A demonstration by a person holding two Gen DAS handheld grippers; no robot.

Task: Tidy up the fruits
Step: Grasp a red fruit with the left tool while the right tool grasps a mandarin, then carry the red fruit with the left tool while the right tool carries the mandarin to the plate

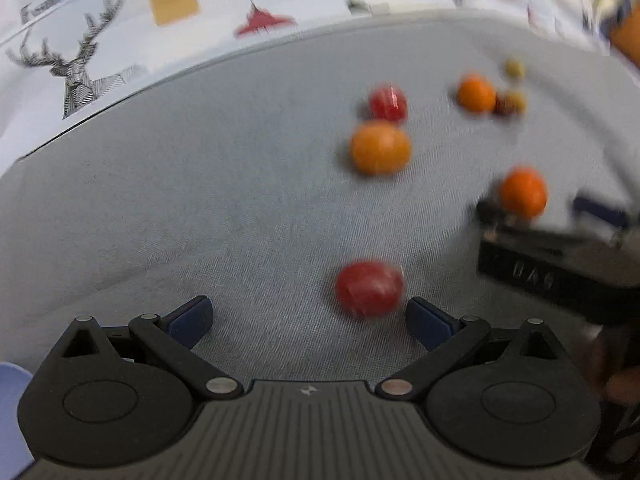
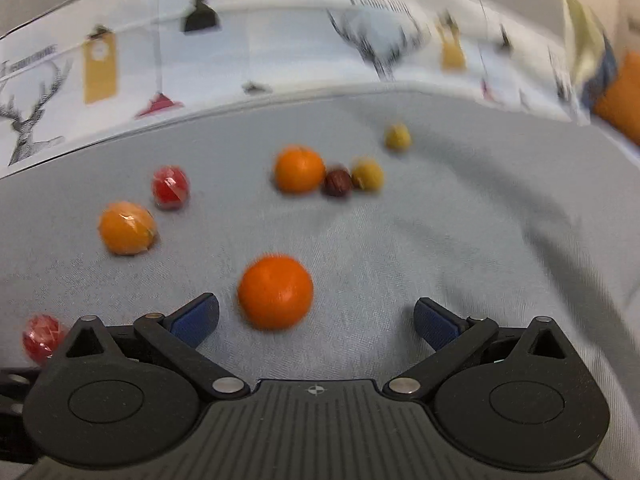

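Pale letters, seemingly "UAG", on black tongs body [image 1: 560, 276], backdrop lettering [image 1: 60, 0] too blurred to read

Grey woven cloth [image 2: 440, 240] covers the surface. Behind: white backdrop [image 1: 120, 20] w/ deer drawings, hanging tags. Orange cushion [image 2: 620, 96] far right.

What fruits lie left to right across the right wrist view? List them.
Red fruit → wrapped orange → second red fruit → near orange → far orange → dark red fruit → yellow-green fruit → far yellow-green fruit.

Grey cloth [image 2: 440, 240], deer-print backdrop [image 1: 72, 68]
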